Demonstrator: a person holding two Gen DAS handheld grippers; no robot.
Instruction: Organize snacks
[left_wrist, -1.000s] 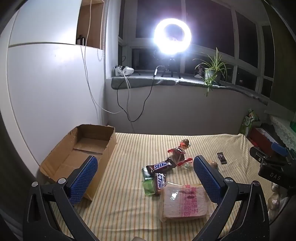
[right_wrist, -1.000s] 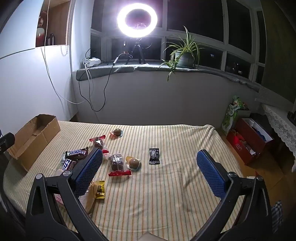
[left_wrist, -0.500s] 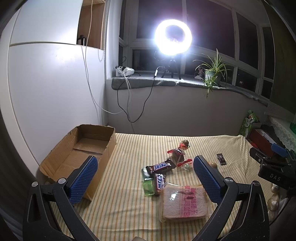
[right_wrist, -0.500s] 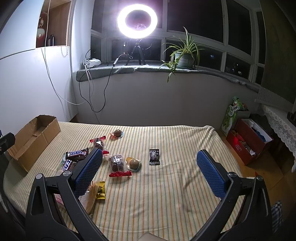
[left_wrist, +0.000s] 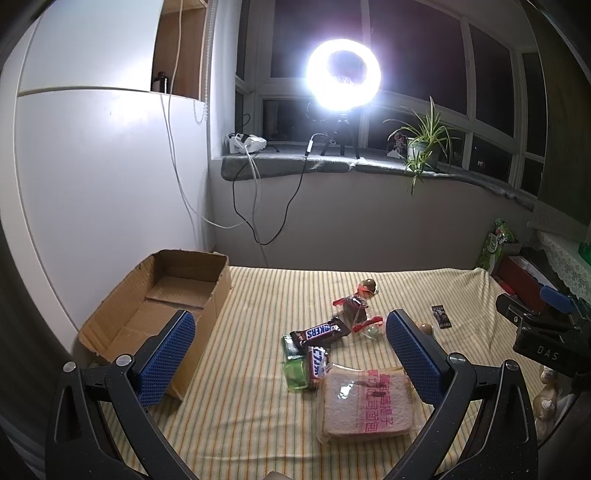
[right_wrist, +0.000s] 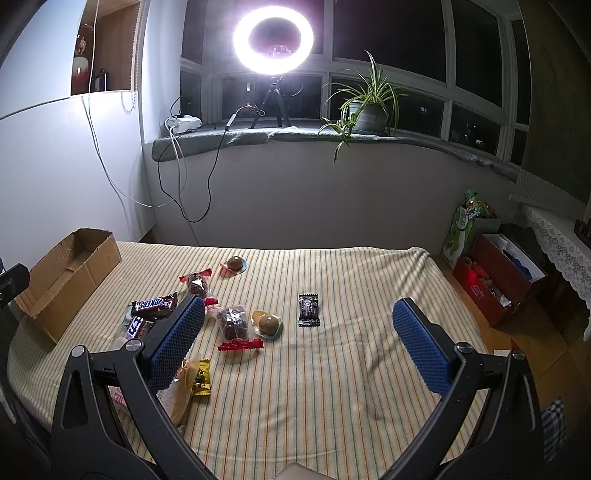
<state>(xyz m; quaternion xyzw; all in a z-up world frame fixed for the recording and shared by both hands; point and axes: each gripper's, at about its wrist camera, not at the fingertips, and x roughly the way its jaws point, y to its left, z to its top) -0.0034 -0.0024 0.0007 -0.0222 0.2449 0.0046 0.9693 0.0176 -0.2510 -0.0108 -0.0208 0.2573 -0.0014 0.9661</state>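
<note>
An open cardboard box (left_wrist: 166, 310) (right_wrist: 62, 273) lies empty at the left of the striped bedcover. Snacks lie scattered in the middle: a Snickers bar (left_wrist: 319, 332) (right_wrist: 153, 304), a bagged bread slice (left_wrist: 365, 400), a green packet (left_wrist: 297, 371), a red-ended brownie bag (right_wrist: 234, 325), a round chocolate (right_wrist: 267, 325), a small black packet (right_wrist: 308, 310) and a yellow candy (right_wrist: 201, 376). My left gripper (left_wrist: 291, 354) hangs open above the bed between box and snacks. My right gripper (right_wrist: 299, 339) is open over the snacks, holding nothing.
A bright ring light (right_wrist: 273, 35) and a potted plant (right_wrist: 365, 114) stand on the windowsill behind the bed. Cables (left_wrist: 258, 206) hang down the wall. A red box (right_wrist: 495, 277) and a green bag (right_wrist: 465, 225) sit on the floor to the right.
</note>
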